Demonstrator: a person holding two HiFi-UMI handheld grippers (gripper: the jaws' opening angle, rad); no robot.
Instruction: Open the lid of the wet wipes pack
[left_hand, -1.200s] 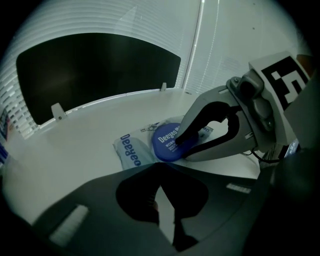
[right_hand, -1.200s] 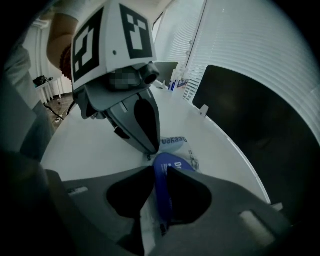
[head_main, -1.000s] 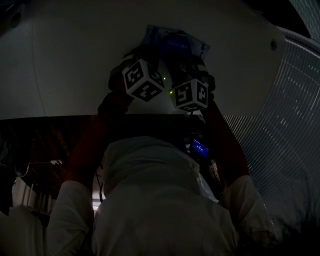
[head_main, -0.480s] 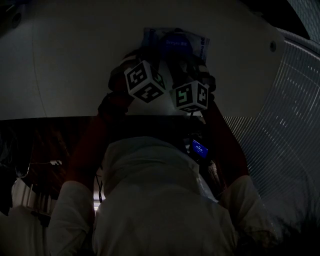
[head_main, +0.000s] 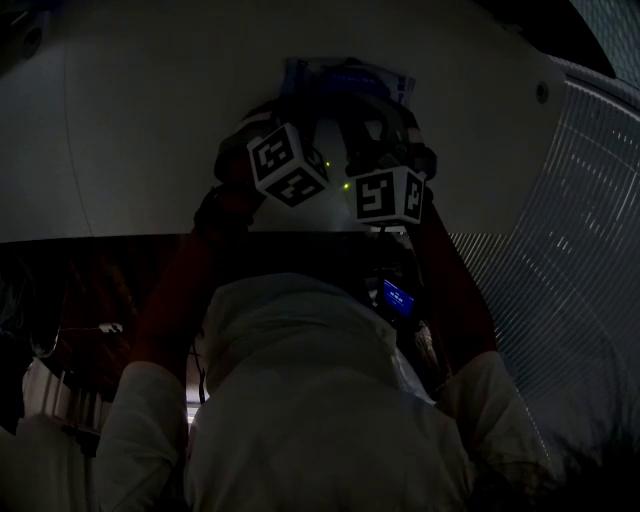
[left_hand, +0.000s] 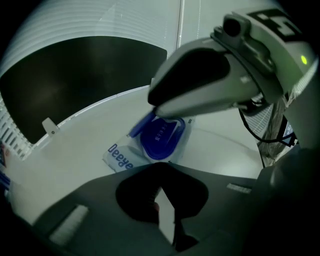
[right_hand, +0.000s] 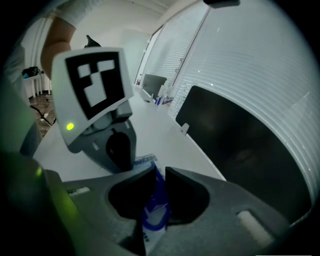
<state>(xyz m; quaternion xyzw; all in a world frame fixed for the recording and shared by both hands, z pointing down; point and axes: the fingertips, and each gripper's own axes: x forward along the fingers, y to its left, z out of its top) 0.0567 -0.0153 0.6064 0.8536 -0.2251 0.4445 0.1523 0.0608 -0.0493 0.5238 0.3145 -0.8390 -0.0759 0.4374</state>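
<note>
The wet wipes pack lies on the white table, white with blue print and a blue oval lid. My left gripper is at the pack's near end, jaws nearly together with a white sliver of the pack's edge between them. In the right gripper view it stands on the printed end of the pack. My right gripper is closing, its jaws pinching the blue lid, which is tilted up off the pack. From the left gripper view its fingertips hang over the lid's raised edge.
A dark panel stands along the table's far edge, with slatted blinds behind it. Small bottles stand at the far end of the table. The person's white garment fills the lower head view.
My right gripper has moved up and a little to the right, and its body now hides more of the pack's blue top. The left gripper has stayed put.
</note>
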